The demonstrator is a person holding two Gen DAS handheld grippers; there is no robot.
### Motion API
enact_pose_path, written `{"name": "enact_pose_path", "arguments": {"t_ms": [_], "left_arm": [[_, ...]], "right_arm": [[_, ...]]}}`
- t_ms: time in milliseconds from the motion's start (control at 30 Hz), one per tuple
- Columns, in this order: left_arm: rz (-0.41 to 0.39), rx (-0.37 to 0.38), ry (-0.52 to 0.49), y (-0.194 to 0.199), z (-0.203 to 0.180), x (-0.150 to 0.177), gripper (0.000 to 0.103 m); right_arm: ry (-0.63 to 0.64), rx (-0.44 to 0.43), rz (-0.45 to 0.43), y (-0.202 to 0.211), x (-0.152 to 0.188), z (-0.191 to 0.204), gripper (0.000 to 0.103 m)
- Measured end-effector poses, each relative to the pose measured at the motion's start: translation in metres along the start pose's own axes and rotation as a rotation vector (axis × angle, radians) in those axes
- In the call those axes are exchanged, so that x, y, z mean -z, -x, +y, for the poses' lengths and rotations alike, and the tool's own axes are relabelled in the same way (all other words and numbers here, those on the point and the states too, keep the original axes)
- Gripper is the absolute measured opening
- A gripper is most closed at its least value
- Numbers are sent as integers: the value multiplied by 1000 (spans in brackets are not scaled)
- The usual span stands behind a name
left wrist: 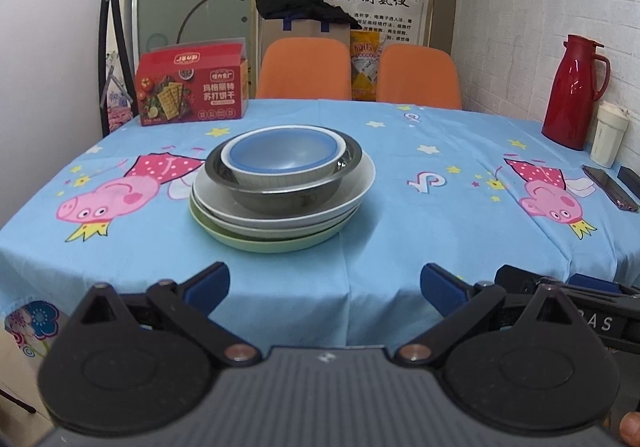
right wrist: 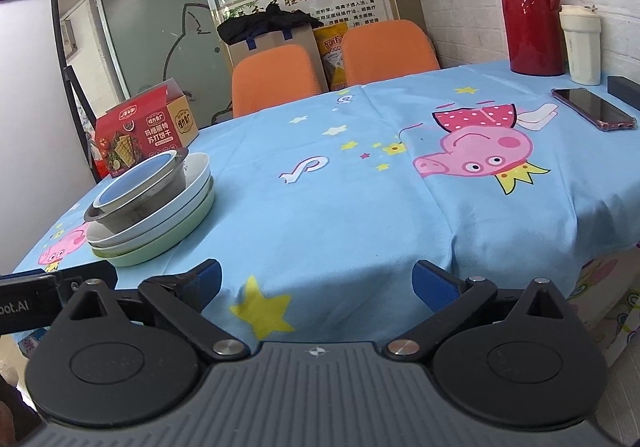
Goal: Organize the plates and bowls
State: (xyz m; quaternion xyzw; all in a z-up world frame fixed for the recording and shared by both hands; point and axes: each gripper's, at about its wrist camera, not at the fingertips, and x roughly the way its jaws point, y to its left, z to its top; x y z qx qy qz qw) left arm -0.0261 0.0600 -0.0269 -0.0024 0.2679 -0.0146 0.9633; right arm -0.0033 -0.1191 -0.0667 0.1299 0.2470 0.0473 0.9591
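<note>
While my left claw (left wrist: 324, 283) hangs spread wide and holding nothing at the near edge of the table, its blue-padded fingers (left wrist: 214, 281) frame bare tablecloth (left wrist: 400, 215), and the stack of dishes sits straight ahead of it, a little beyond the fingertips and apart from them. At the bottom lies a green plate (left wrist: 264, 245), on it two white plates (left wrist: 280, 213), then a steel bowl (left wrist: 280, 193), and nested in that a white bowl with a blue inside (left wrist: 282, 157). My right claw (right wrist: 316, 281) is likewise released and empty, just beside the left one at the same table edge; from it the same stack (right wrist: 152, 207) lies ahead and off to the left, with open blue cloth directly in front. Farther beyond the dishes, to the left, stands a red cracker box (left wrist: 192, 85), and past the far edge two orange chairs (left wrist: 304, 67). Well off to my right claw's right, at the wall, a red thermos (right wrist: 528, 7) stands next to a white cup (right wrist: 582, 45), with a phone (right wrist: 592, 109) lying flat nearer to me.
</note>
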Motion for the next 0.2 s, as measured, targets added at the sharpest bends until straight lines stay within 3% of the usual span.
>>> {"name": "enact_pose_path", "arguments": {"t_ms": [200], "left_arm": [[-12, 14, 5, 3, 1, 1, 100]], "right_arm": [[-13, -11, 12, -1, 0, -2, 103]]}}
